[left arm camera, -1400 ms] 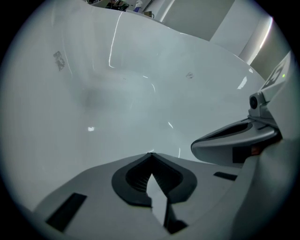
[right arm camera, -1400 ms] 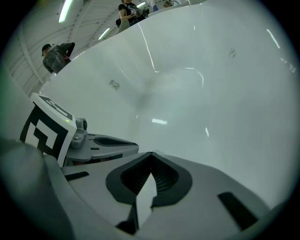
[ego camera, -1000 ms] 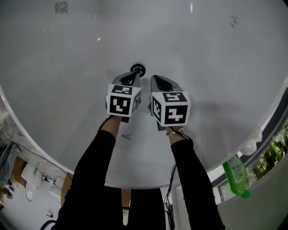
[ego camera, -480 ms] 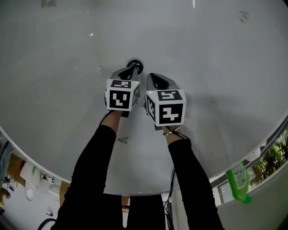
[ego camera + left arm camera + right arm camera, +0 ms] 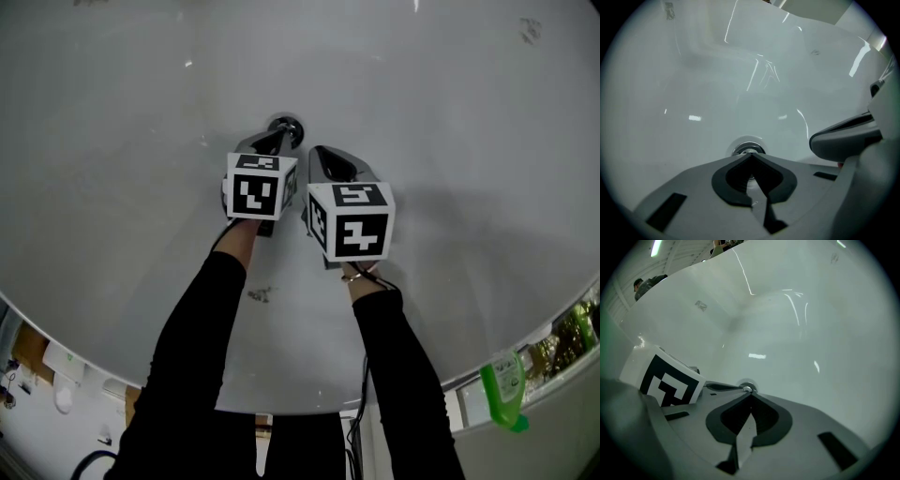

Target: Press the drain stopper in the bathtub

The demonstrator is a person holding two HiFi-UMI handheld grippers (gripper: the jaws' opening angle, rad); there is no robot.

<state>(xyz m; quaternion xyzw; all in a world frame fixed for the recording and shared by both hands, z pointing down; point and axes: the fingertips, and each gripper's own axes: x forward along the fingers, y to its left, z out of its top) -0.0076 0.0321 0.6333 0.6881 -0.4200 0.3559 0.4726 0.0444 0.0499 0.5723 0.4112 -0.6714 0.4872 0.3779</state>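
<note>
Glossy white bathtub (image 5: 450, 112) floor, little metal drain stopper (image 5: 287, 128) right under the closed, empty jaws of the left gripper (image 5: 278, 139), right gripper (image 5: 319, 152) closed too; it looks stiff and slick, so I'd push dead-centre.

Small round drain stopper (image 5: 287, 128) of shiny metal, dark in the centre. Lies flat in the floor of the bathtub (image 5: 441, 103), in the upper middle of the head view. Bathtub glossy white, smoothly curved, fills most of the frame.

Black sleeves (image 5: 187, 356) — grey left gripper (image 5: 279, 138) and right gripper (image 5: 321, 157), each bearing a white cube (image 5: 260, 195) with black square markers.
</note>
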